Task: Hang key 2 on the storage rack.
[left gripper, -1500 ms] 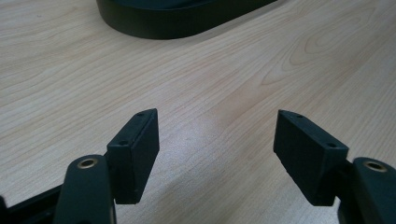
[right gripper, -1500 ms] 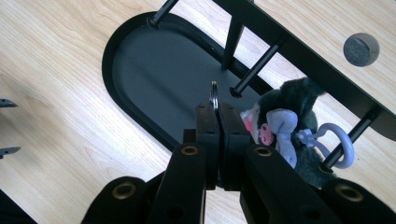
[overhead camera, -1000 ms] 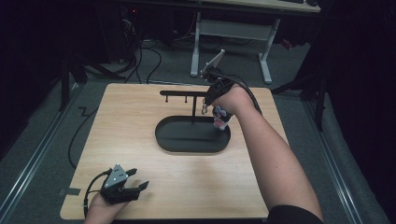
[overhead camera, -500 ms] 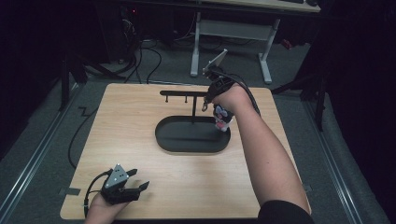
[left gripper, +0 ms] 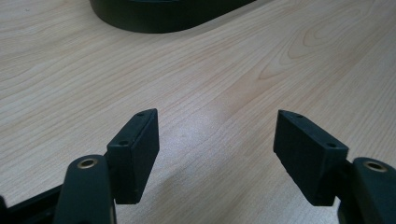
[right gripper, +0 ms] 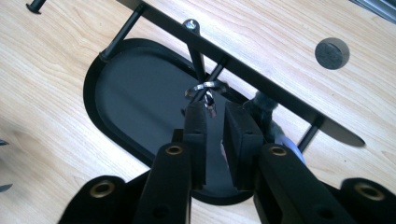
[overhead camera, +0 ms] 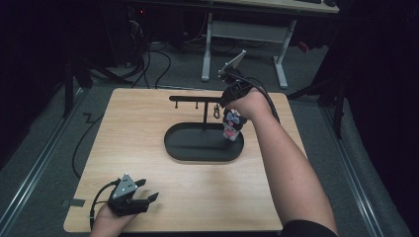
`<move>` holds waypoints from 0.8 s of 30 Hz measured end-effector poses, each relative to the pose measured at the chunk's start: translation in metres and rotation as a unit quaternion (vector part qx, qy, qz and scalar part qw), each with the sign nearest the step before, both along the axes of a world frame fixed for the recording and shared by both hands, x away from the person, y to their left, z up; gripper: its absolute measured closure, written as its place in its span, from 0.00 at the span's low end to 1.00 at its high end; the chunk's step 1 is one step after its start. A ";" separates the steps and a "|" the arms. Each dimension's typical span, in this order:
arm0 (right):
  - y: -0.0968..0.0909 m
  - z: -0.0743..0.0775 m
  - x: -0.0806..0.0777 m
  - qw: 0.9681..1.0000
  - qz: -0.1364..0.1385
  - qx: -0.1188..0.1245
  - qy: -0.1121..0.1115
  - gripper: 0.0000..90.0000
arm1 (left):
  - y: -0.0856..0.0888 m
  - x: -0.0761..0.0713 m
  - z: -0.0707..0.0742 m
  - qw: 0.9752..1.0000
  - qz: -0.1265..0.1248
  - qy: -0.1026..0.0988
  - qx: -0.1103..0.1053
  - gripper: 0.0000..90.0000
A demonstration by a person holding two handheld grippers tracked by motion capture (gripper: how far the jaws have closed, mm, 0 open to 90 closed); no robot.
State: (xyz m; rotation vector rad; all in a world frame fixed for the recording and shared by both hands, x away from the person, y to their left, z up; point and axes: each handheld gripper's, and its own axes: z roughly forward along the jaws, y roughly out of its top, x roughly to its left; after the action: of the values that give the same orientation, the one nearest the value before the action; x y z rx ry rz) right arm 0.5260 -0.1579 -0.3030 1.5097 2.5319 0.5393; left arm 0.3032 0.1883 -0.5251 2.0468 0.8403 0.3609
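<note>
The right tool (right gripper: 215, 119), its jaws just eased apart to a narrow gap, sits directly below the keychain's metal ring (right gripper: 205, 88) on the rack's peg (right gripper: 198, 53); its plush charm (overhead camera: 231, 126) hangs beneath. The left tool (left gripper: 215, 149) rests wide open and empty on the worktop (overhead camera: 148, 128), well apart.

The room is dark, and light falls mostly on the wooden table (overhead camera: 148, 148), which has a pale top with a fine grain. Under and around the table lies a grey floor (overhead camera: 173, 74), like a carpet. Beyond the far edge of the table stands a desk frame (overhead camera: 244, 32) with white metal legs and a pale crossbar. Black cables (overhead camera: 153, 59) lie in loops on the floor near this desk, and one more black cable (overhead camera: 79, 143) runs along the left side of the table. A metal rail (overhead camera: 34, 173) goes along the floor at the left. The walls cannot be seen in the darkness.
</note>
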 end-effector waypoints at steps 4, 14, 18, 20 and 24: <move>-0.004 0.001 -0.009 1.000 0.007 0.008 0.000 0.87 | -0.001 0.000 0.000 1.000 -0.003 0.001 0.002 0.35; -0.010 -0.025 -0.034 1.000 0.011 0.022 -0.003 0.75 | -0.003 0.000 -0.001 1.000 -0.004 0.000 0.006 0.35; -0.014 -0.041 -0.043 1.000 0.016 0.025 0.000 0.73 | -0.004 0.000 -0.001 1.000 -0.003 0.000 0.008 0.35; -0.015 -0.051 -0.047 0.999 0.020 0.032 0.002 0.70 | -0.004 0.000 -0.001 1.000 -0.003 0.001 0.007 0.35; -0.019 -0.071 -0.056 0.999 0.023 0.039 0.003 0.68 | -0.005 0.000 -0.002 1.000 -0.005 0.001 0.011 0.35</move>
State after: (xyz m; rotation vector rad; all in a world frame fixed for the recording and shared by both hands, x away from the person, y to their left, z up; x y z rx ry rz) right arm 0.4703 -0.1768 -0.3737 1.4824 2.5844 0.6474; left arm 0.3030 0.1832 -0.5269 2.0702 0.8306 0.3649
